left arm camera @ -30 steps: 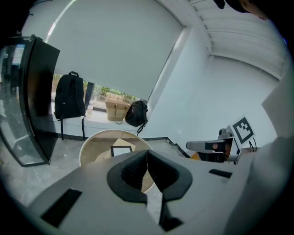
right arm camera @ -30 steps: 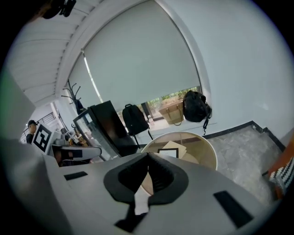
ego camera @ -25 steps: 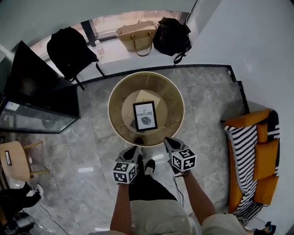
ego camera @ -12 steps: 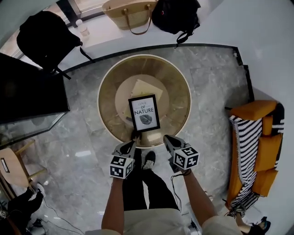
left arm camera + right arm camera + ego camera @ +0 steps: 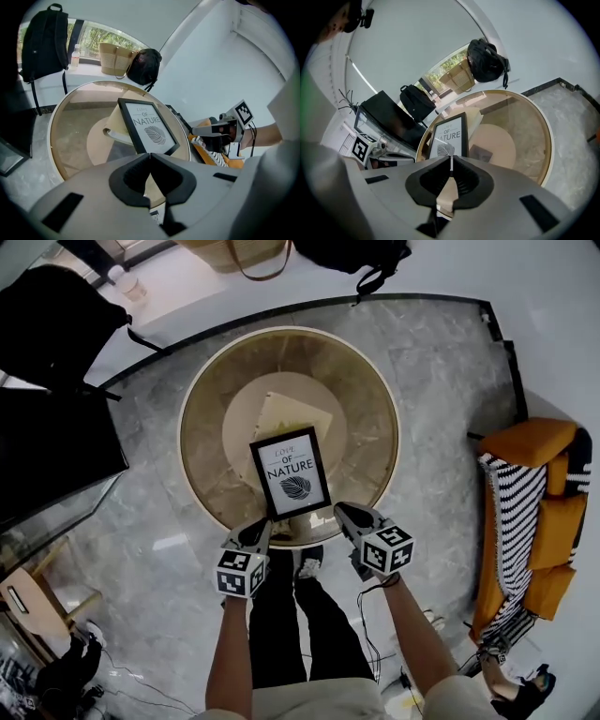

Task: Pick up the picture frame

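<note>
A black-bordered rectangular picture frame with a white leaf print (image 5: 290,472) lies flat on the glass top of a round, cream-rimmed desk (image 5: 186,405), toward the person's side of it. Its long axis runs away from the person, leaning slightly left at the far end, so its near short edge faces both tools. The left tongs (image 5: 262,528) are closed and empty, with their tip just beside the frame's near left corner. The right tongs (image 5: 341,511) are also closed on nothing, just beside the near right corner. Both sit about equally near, one on each side of that short edge, and neither clearly touches it. As I judge it, either pair must open before it can take the near edge.
</note>
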`<move>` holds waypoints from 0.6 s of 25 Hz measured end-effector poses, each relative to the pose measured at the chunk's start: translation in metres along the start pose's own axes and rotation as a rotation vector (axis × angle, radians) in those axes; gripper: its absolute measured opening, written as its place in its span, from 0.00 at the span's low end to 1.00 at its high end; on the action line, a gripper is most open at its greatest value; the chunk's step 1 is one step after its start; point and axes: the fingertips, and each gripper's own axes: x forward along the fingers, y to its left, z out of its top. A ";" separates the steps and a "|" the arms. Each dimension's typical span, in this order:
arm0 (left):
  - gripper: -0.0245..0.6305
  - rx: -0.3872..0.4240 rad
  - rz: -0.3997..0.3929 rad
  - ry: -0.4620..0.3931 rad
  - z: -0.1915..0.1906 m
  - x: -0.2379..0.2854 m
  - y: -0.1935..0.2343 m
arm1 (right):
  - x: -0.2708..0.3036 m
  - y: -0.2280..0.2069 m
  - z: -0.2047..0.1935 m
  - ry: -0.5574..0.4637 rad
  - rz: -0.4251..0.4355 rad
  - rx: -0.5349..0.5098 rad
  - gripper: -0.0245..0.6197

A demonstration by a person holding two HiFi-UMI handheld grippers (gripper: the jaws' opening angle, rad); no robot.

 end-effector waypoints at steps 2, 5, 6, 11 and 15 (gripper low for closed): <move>0.07 0.003 0.000 0.008 0.002 0.008 0.004 | 0.009 -0.009 0.000 0.022 0.027 0.017 0.10; 0.07 0.001 0.003 0.014 0.004 0.018 0.012 | 0.026 -0.020 0.001 0.046 0.065 0.047 0.11; 0.07 -0.001 0.003 0.016 0.005 0.020 0.014 | 0.032 -0.022 0.002 0.055 0.080 0.056 0.18; 0.07 -0.022 -0.002 0.028 0.002 0.033 0.018 | 0.057 -0.028 -0.004 0.106 0.131 0.072 0.39; 0.07 -0.021 -0.012 0.043 0.003 0.037 0.020 | 0.074 -0.028 -0.002 0.124 0.179 0.121 0.44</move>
